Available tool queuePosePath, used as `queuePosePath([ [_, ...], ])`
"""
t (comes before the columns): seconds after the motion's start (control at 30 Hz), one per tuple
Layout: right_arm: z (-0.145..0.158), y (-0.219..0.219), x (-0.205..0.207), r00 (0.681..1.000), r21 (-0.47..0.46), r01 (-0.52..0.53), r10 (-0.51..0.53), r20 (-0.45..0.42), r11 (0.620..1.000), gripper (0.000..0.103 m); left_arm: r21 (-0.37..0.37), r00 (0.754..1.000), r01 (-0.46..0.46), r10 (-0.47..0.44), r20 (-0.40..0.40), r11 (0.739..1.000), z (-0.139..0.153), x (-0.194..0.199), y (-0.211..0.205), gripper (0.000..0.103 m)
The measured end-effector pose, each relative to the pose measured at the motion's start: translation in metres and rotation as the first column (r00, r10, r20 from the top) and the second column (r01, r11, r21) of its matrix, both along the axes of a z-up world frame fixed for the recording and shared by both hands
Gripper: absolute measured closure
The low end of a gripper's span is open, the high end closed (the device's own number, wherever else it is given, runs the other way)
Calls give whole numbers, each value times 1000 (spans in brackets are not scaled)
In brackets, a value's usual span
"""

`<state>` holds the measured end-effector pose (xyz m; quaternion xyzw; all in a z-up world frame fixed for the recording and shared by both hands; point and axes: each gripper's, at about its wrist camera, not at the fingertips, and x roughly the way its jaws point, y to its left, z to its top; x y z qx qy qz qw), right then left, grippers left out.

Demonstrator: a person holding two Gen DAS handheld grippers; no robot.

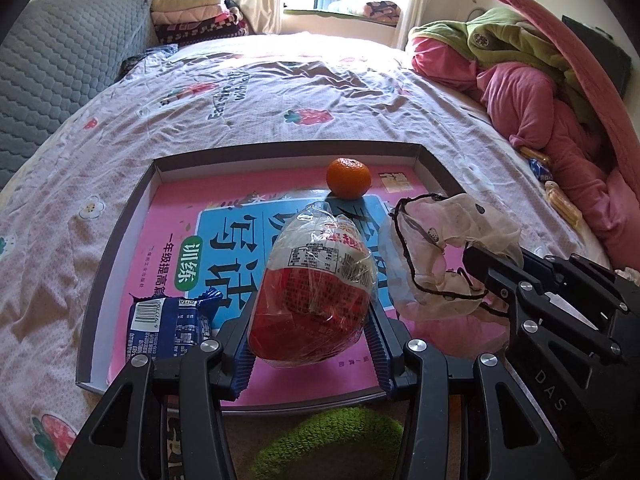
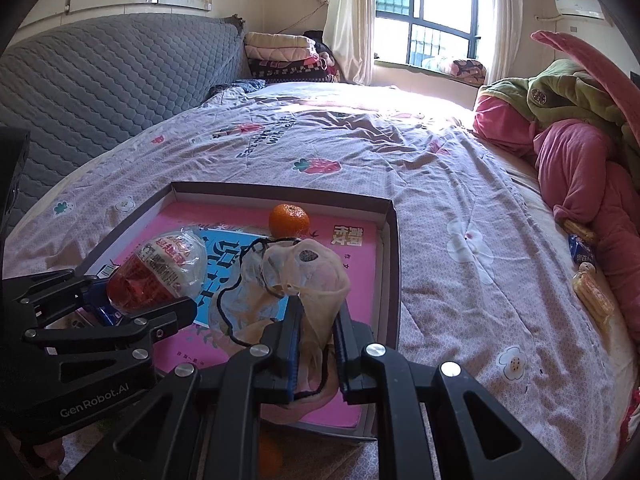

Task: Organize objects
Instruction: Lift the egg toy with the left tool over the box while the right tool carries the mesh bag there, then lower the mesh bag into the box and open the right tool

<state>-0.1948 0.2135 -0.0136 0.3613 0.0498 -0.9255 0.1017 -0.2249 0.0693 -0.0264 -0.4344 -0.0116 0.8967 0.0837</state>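
A shallow cardboard tray (image 1: 120, 232) lies on the bed with a pink and blue book cover (image 1: 176, 208) inside. My left gripper (image 1: 312, 340) is shut on a red and white plastic-wrapped snack pack (image 1: 316, 280), held over the tray's near part; it also shows in the right wrist view (image 2: 160, 272). My right gripper (image 2: 316, 340) is shut on a sheer cream pouch with a black drawstring (image 2: 304, 276), held over the tray's right side (image 2: 390, 240). An orange (image 1: 348, 178) sits at the tray's far side. A blue snack packet (image 1: 168, 328) lies at the tray's near left.
The bed has a pink strawberry sheet (image 1: 280, 92). A pile of pink and green bedding (image 1: 532, 80) lies on the right, with small wrapped snacks (image 2: 588, 276) beside it. A grey quilted headboard (image 1: 56, 68) stands on the left. A green towel (image 1: 332, 440) lies below the tray.
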Motion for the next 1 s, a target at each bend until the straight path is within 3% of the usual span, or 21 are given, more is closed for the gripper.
queuePosePath([
  [0.37,-7,-2,-2,1000,0,-4,4,27,1000,87,-30,999,24,-22,34,999,-9,-2,8,53],
  [0.83,-13,2,-2,998,-26,4,-2,64,1000,86,-15,999,29,-28,47,999,-11,-1,7,53],
  [1.0,-16,6,-1,996,-49,9,-5,87,999,80,-10,999,27,-26,46,1000,-10,0,7,53],
])
